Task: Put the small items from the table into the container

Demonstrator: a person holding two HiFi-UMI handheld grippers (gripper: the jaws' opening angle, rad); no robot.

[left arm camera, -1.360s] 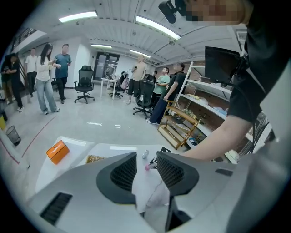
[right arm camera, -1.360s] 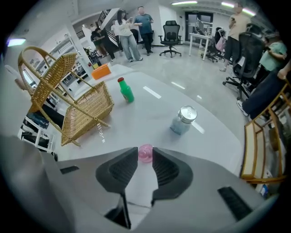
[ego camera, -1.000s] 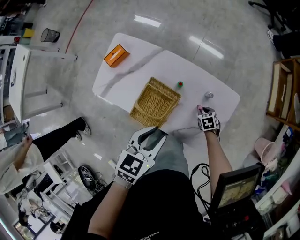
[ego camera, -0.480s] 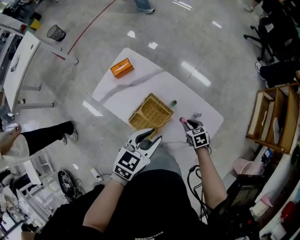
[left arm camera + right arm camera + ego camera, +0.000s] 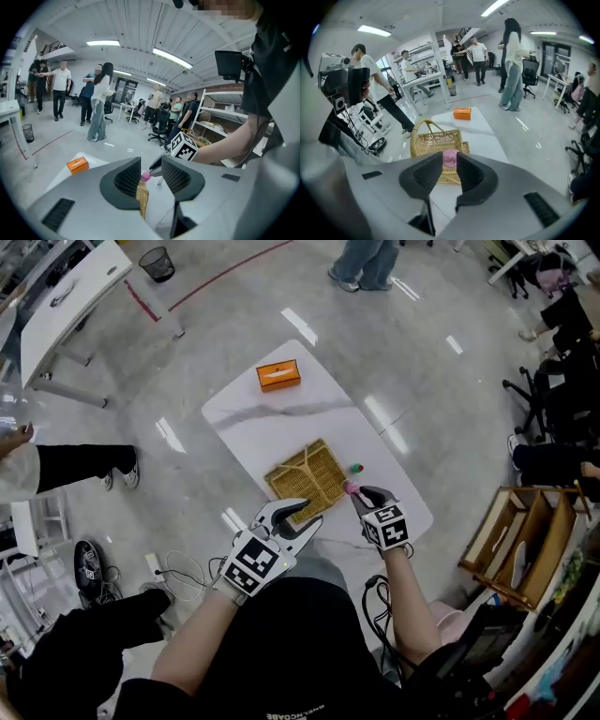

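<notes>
A woven basket (image 5: 302, 478) sits on the white table (image 5: 281, 418), with a small green item (image 5: 356, 468) just right of it. My right gripper (image 5: 352, 489) is raised beside the basket's right edge, shut on a small pink item (image 5: 348, 487). In the right gripper view the pink item (image 5: 450, 158) is pinched between the jaws, and the basket (image 5: 435, 142) lies below and beyond. My left gripper (image 5: 292, 514) hovers near the basket's front edge, open with nothing in it. Through its gap in the left gripper view (image 5: 150, 177) I see the pink item (image 5: 145, 176) and part of the basket (image 5: 142, 199).
An orange box (image 5: 278, 376) lies at the table's far end. A wooden shelf (image 5: 514, 545) stands at the right, office chairs (image 5: 553, 399) beyond it. A white desk (image 5: 70, 292) stands far left; a person's legs (image 5: 80, 465) and cables (image 5: 178, 568) are on the floor at the left.
Both grippers have risen. The right one has carried the pink item left from the table's near right edge to beside the basket. The head view has pulled back from the table.
</notes>
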